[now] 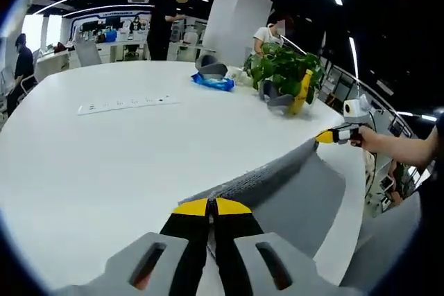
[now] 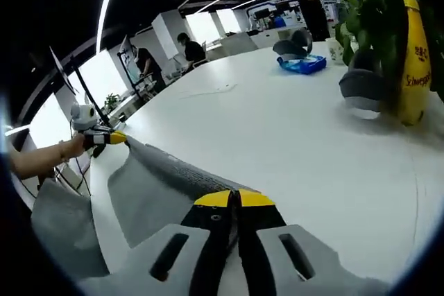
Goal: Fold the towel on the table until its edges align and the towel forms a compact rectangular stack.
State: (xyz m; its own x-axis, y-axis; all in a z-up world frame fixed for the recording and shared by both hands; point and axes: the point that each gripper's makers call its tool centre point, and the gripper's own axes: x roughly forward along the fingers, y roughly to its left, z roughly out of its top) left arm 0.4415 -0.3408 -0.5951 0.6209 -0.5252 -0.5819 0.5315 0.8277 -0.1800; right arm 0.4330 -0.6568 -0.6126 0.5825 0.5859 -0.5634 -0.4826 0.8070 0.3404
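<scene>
A grey towel is stretched taut between my two grippers over the near edge of the white table, its lower part drooping toward the table. In the left gripper view, my left gripper is shut on one top corner. The right gripper, held by a hand, pinches the far corner. In the right gripper view, my right gripper is shut on the towel, and the left gripper grips the opposite corner at the left.
A potted plant and a yellow bottle stand at the far right of the table. A blue packet and a white power strip lie farther back. People stand behind, near a white pillar.
</scene>
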